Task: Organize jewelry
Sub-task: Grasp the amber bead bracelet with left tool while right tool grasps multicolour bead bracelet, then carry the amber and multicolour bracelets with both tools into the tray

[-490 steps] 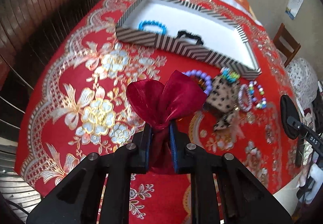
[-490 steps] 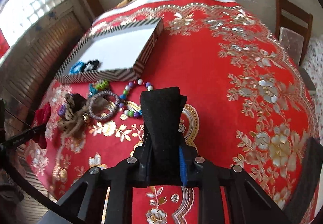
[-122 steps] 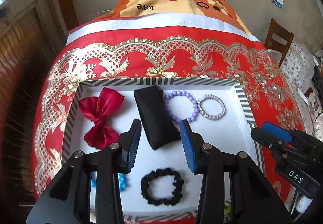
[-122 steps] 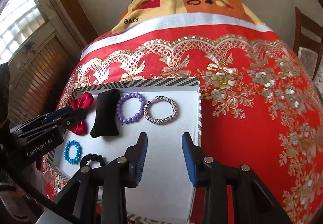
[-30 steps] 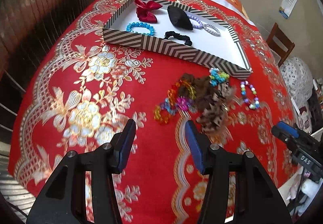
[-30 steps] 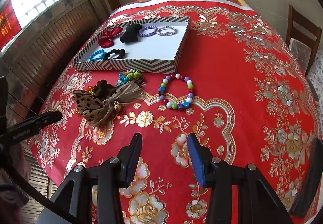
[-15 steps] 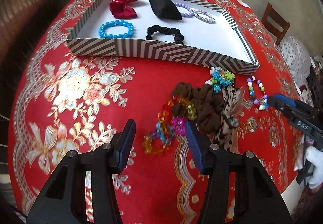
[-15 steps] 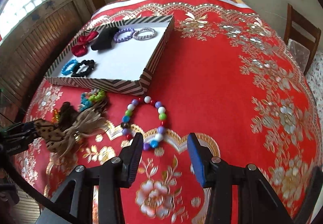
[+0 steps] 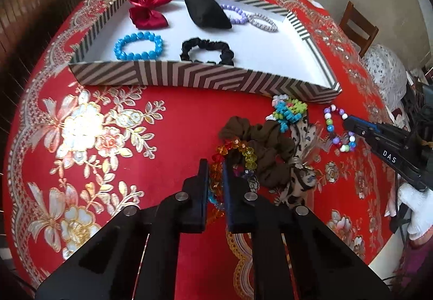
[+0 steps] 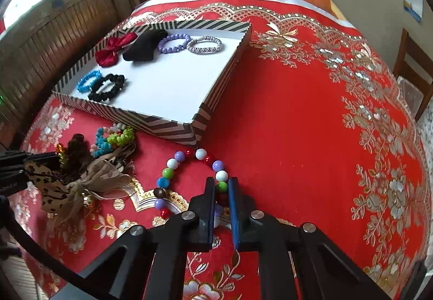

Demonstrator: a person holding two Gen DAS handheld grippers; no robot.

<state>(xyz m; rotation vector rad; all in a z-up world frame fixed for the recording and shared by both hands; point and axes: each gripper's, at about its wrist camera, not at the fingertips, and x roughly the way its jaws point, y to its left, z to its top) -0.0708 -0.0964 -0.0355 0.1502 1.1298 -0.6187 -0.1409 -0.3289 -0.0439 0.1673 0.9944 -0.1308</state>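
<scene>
My left gripper (image 9: 215,164) is shut on a clear multicoloured crystal bracelet (image 9: 245,152) lying on the red cloth beside a brown scrunchie (image 9: 266,143). My right gripper (image 10: 222,183) is shut on a big-bead multicoloured bracelet (image 10: 173,164), also seen in the left wrist view (image 9: 331,121). The striped tray (image 9: 173,75) holds a red bow (image 9: 147,9), a black pouch (image 9: 208,13), a purple bracelet (image 9: 235,14), a silver bracelet (image 9: 263,21), a blue bracelet (image 9: 138,45) and a black scrunchie (image 9: 207,49).
A leopard-print bow (image 10: 78,186) and a neon green-blue hair tie (image 10: 113,137) lie in front of the tray. A wooden chair (image 9: 357,26) stands at the right. The table's edge runs close on the left by a wooden slatted wall (image 10: 54,29).
Both grippers have moved down to the cloth and closed: the left on the crystal bracelet, the right on the big-bead bracelet. Half a second ago both were open above them.
</scene>
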